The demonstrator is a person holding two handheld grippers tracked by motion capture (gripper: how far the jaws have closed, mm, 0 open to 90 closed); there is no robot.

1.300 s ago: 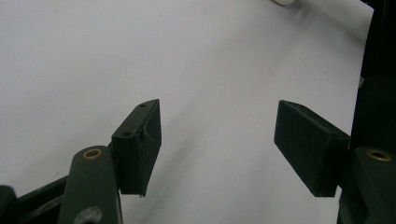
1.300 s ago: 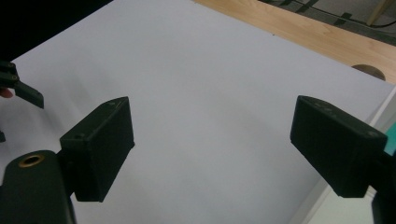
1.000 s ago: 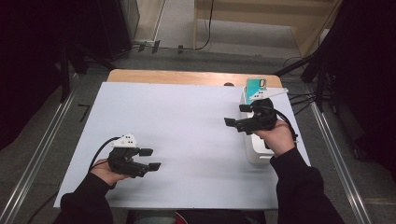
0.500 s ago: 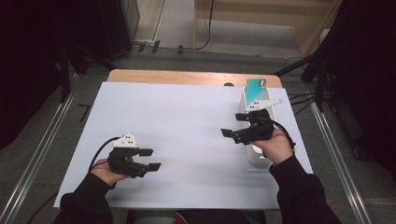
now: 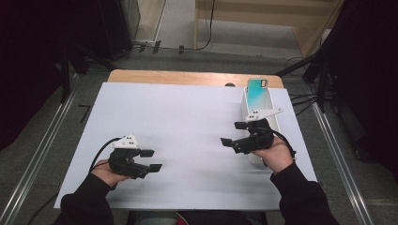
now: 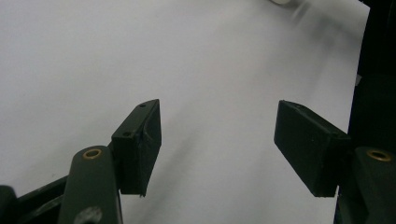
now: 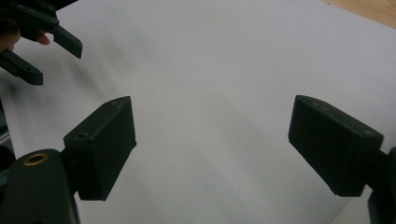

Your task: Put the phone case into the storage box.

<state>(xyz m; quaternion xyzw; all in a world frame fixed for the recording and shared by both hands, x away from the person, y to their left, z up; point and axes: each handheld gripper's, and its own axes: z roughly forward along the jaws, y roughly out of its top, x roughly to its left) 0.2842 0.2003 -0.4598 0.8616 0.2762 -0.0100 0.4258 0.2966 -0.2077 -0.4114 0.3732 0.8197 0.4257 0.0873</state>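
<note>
White sheet (image 5: 187,131): covers most of the wooden table (image 5: 141,76), whose bare edge shows along the far side. The middle of the sheet lies bare.

Left gripper (image 5: 153,160): held in the person's left hand (image 5: 109,171) at the near left of the sheet, jaws pointing toward the right side of the table. Jaws spread wide, nothing between them; in the left gripper view (image 6: 217,140) only white sheet lies in the gap. A black cable (image 5: 101,152) loops from its back across the sheet.

Right gripper (image 5: 233,133): held in the person's right hand (image 5: 277,157) at the right side of the sheet, jaws pointing left, toward the middle of the table. Jaws spread wide, pinching nothing; the right gripper view (image 7: 212,135) shows bare sheet between them, with the left gripper far off at its upper left corner.

White box (image 5: 259,123): long and narrow, at the right edge of the sheet, running from far to near. The right gripper and hand sit just in front of its near half; contact cannot be told.

Phone (image 5: 257,89): teal-backed, at the far end of the white box, camera corner farthest from the person. Well apart from both grippers.
</note>
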